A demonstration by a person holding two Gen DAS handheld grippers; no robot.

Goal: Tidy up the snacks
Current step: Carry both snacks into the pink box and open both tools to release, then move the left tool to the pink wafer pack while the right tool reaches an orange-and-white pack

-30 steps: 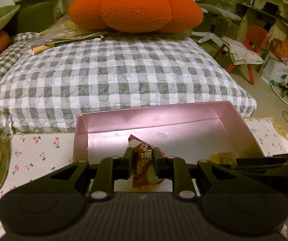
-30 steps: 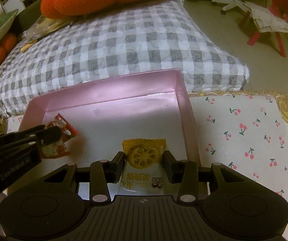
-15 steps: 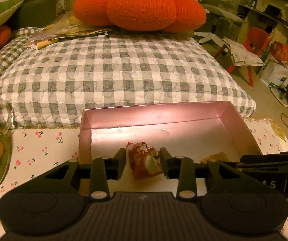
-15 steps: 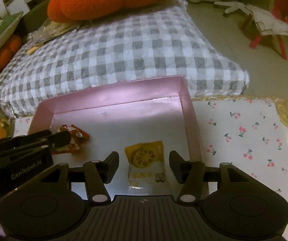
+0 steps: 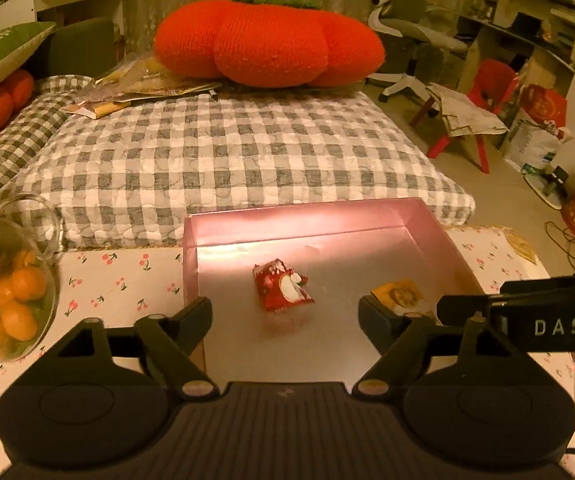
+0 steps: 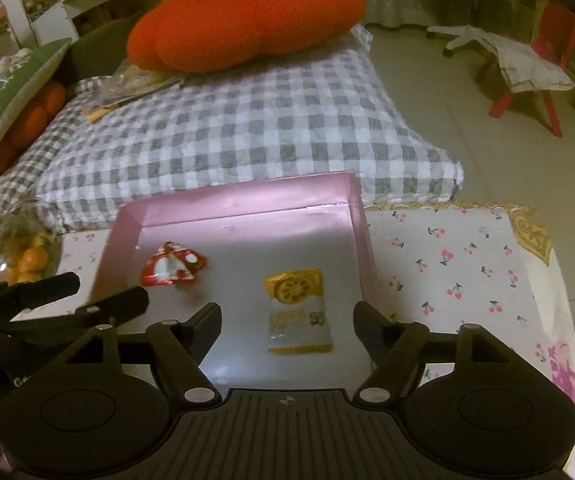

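I find both my grippers released, jaws just opened: left gripper [image 5: 285, 312], right gripper [image 6: 287, 320]. Red snack [image 5: 283, 290] lies left of yellow snack [image 6: 297, 312] inside pink box [image 6: 243, 200].

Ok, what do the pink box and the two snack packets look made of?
Pink box: likely coated cardboard, going by its thin straight walls and satin sheen. Red packet: glossy foil or plastic film, crinkled, with crimped ends. Yellow packet: smooth plastic film with a clear lower half.

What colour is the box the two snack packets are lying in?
Pink, a shiny metallic pink box; it shows best in the right wrist view.
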